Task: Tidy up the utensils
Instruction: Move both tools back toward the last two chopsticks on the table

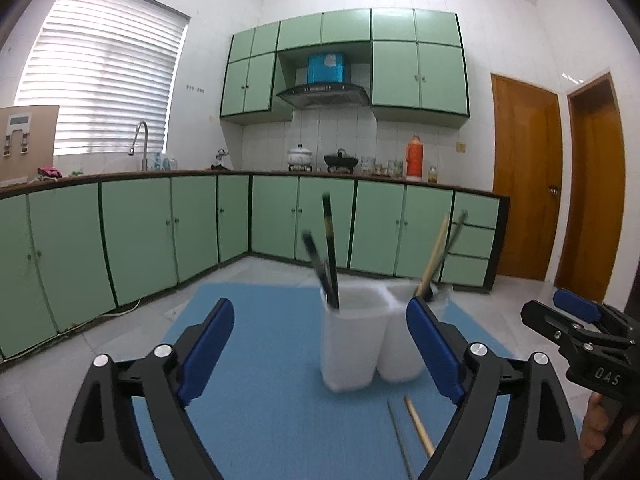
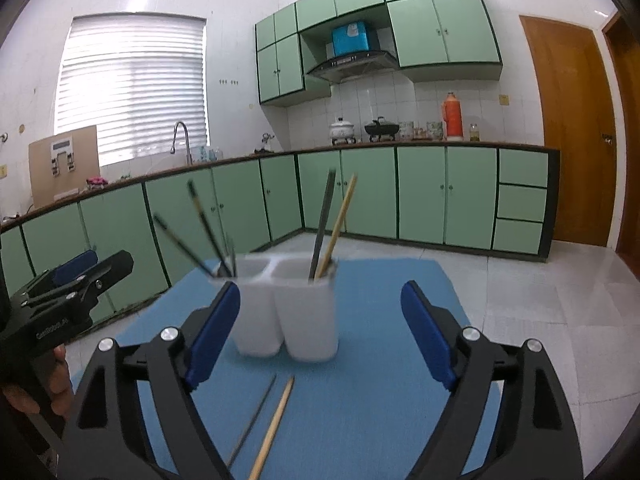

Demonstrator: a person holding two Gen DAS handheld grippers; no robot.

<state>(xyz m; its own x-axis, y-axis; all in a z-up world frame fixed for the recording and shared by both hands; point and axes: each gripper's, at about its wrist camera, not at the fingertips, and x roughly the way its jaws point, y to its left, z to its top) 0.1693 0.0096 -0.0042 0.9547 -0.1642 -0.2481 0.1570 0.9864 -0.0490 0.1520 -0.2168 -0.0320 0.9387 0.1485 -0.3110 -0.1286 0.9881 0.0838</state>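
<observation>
Holder: a white two-cup holder (image 2: 286,312) stands on the blue mat (image 2: 360,400), centre of the frame in the right wrist view and just right of centre in the left wrist view (image 1: 356,344).
Done, one cup: two dark chopsticks (image 1: 326,256) already lean in the cup that shows on the left of the holder in both views.
Done, other cup: a dark stick and a wooden chopstick (image 2: 338,224) stand in the cup on the right.
Left to do: two pieces lie loose on the mat in front of the holder, low in the frame: a wooden chopstick (image 2: 274,428) and a thin grey stick (image 2: 254,420) just beside it; in the left wrist view they show at lower right (image 1: 418,426).
Progress: judged well along; four pieces are sorted and two wait, probably for the right-hand cup, where their likes stand.
Left gripper (image 1: 320,344): jaws wide apart, nothing between the pads; the holder shows beyond them, apart from both pads.
Right gripper (image 2: 320,332): jaws likewise spread wide and empty; the holder sits ahead of them, near the pad on the left, and I cannot tell for sure whether it touches.
Blur: both views are smeared, so fine detail on the sticks is uncertain.
</observation>
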